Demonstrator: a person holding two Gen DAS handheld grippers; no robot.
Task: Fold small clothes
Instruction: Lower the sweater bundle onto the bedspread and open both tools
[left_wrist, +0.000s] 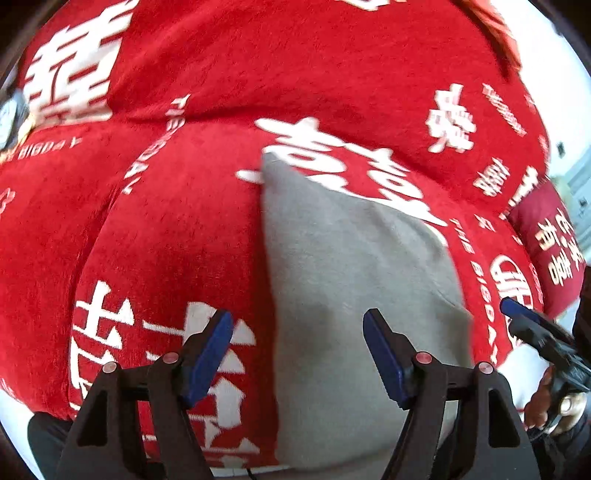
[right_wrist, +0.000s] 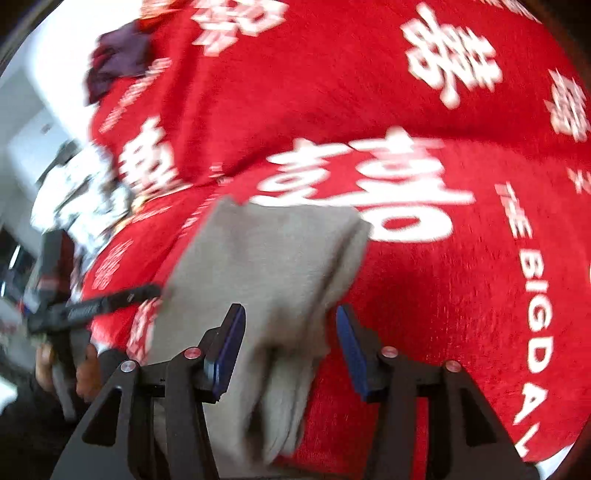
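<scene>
A folded grey garment (left_wrist: 354, 266) lies on a red blanket (left_wrist: 229, 70) printed with white characters. In the left wrist view my left gripper (left_wrist: 297, 325) hovers open over the garment's left edge, and its pads touch nothing. In the right wrist view my right gripper (right_wrist: 290, 317) is open around the garment's (right_wrist: 273, 258) thick folded right edge. The cloth sits between the blue pads without being pinched. The right gripper's blue-tipped finger (left_wrist: 517, 314) shows at the right edge of the left wrist view. A dark finger (right_wrist: 110, 297) of the left gripper reaches the garment's left side.
A dark red cushion (left_wrist: 550, 243) with pale characters sits to the right of the blanket. A dark purple garment (right_wrist: 118, 59) lies at the blanket's far left corner, with a black-and-white patterned cloth (right_wrist: 81, 192) below it. A person's hand (right_wrist: 85, 369) holds the left gripper.
</scene>
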